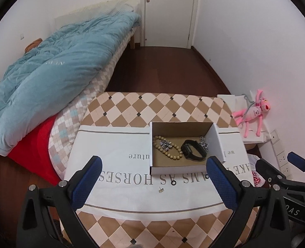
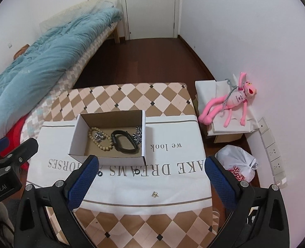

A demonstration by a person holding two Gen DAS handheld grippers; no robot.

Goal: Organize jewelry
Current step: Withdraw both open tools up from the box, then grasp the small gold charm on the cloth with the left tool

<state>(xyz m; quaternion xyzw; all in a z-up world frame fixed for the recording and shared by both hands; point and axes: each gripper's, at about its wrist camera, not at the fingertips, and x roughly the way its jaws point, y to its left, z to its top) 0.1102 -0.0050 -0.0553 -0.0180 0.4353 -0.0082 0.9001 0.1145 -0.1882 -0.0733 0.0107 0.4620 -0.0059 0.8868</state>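
Observation:
A small open cardboard box [image 1: 155,144] [image 2: 75,138] stands on a white printed cloth [image 1: 115,144] [image 2: 173,177]. Inside lie a wooden bead bracelet [image 1: 172,155] [image 2: 105,146], a silver chain piece [image 1: 165,144] [image 2: 98,136], a black watch band [image 1: 193,150] [image 2: 124,142] and a silver chain [image 1: 204,143] [image 2: 139,137]. Two small black rings [image 1: 173,182] [image 2: 136,172] [image 2: 100,173] and a small metal earring [image 1: 161,190] [image 2: 154,194] lie on the cloth in front of the box. My left gripper [image 1: 153,188] and my right gripper [image 2: 150,186] are open and empty, above the cloth's near part.
The cloth lies on a checkered table [image 1: 131,103] [image 2: 131,95]. A bed with a blue duvet [image 1: 49,72] [image 2: 38,66] is on the left. A pink plush toy [image 1: 253,111] [image 2: 233,103], a white plastic bag [image 2: 239,163] and wall sockets [image 2: 272,150] are on the right.

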